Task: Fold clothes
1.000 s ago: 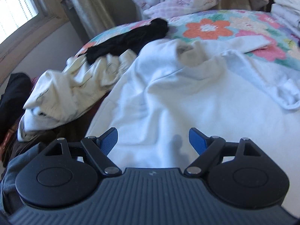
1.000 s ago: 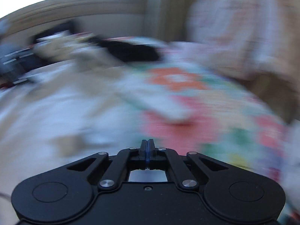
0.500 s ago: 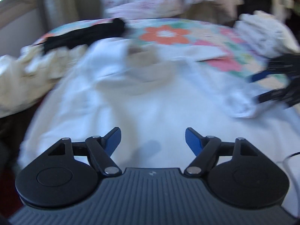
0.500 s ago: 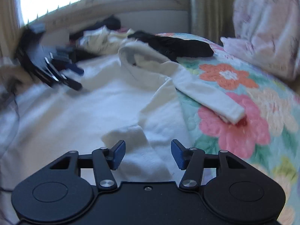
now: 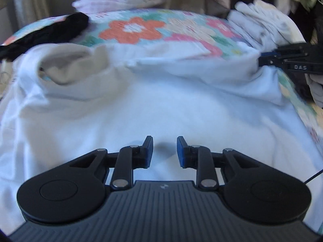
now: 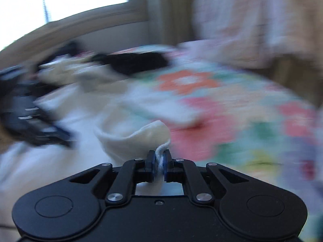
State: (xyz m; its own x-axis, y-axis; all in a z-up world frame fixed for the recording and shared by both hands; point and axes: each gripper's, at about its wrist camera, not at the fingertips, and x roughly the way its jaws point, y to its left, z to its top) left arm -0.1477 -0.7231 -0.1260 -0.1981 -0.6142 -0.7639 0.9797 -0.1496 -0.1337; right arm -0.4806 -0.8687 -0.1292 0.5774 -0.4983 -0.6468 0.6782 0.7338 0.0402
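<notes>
Bright window, beige curtain, floral bedspread.

One marking is legible: the white letters "DAS" on the black body of the right tongs, at the right edge of the left wrist view. A small pale emblem sits on the ribbed housing at lower centre; it cannot be read.

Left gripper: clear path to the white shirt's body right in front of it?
Probably yes. The left gripper sits just over the white shirt, jaws closing with no cloth between them yet. Nothing lies between it and the fabric.
</notes>
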